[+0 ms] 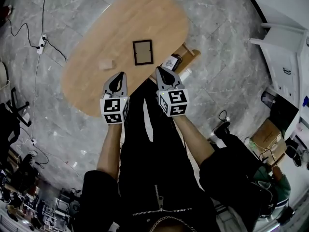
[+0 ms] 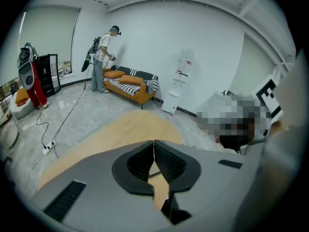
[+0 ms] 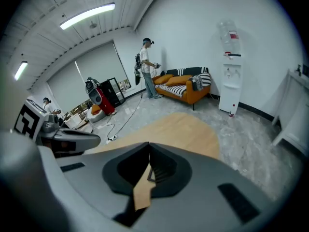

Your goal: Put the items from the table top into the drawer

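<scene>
My left tongs (image 1: 119,77) are pressed together with nothing in them. My right tongs (image 1: 161,72) are pressed together too, and they are empty as well. In the left gripper view the two black pads (image 2: 166,162) meet at the tip. It looks the same in the right gripper view (image 3: 148,154).

Both tongs point down at the table (image 1: 120,28) from the near side.

A small block (image 1: 106,64) lies on the table, just ahead of my left tongs and a bit to the left. My left tongs are much nearer to it than my right ones.

The frame (image 1: 143,52) lies flat on the table, between my two tongs and a bit farther out. Its long sides run away from me. It is about as near to one as to the other.

Just past my right tongs there is a dark thing (image 1: 170,62) at the table's edge. I cannot tell what it is. Beside it a wooden part (image 1: 188,51) sticks out, and I think that is the drawer. So the drawer is on my right side. I think my right tongs should take the frame, and my left tongs should take the block.
</scene>
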